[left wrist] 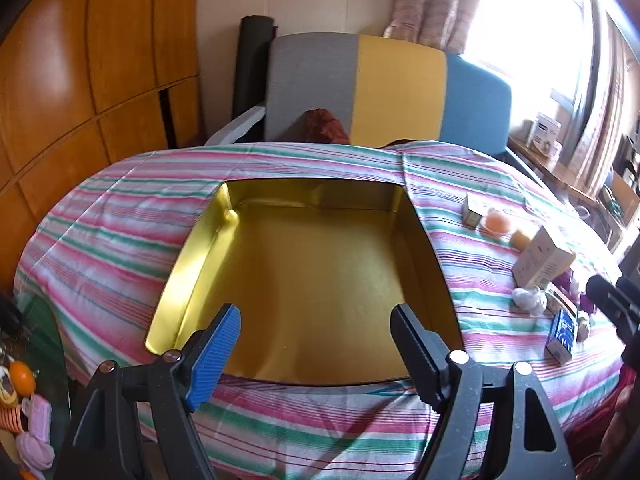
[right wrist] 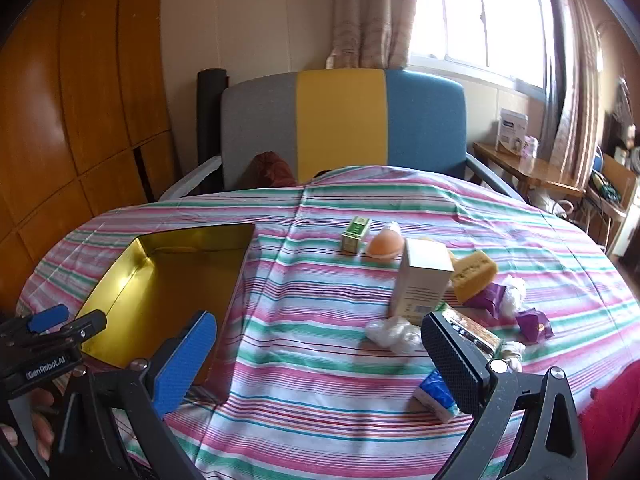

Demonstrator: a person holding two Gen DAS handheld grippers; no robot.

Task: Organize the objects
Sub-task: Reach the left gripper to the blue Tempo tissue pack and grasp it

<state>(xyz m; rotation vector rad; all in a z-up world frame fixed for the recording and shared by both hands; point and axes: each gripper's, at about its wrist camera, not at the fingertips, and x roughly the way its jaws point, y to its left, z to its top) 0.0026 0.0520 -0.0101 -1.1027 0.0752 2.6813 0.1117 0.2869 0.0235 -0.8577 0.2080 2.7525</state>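
Left gripper (left wrist: pixel 316 346): my jaws wide, empty, over the near rim of the gold tin (left wrist: pixel 304 264)
Right gripper (right wrist: pixel 320 364): wide, empty; clutter sits right of the tin
Risk: my right finger could topple the upright white box (right wrist: pixel 424 276); the crumpled wrap (right wrist: pixel 394 332) may slip free

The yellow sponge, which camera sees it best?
The right wrist view. There the yellow sponge shows big and clear, leaning behind the white box. In the left wrist view only a small corner peeks out past that box.
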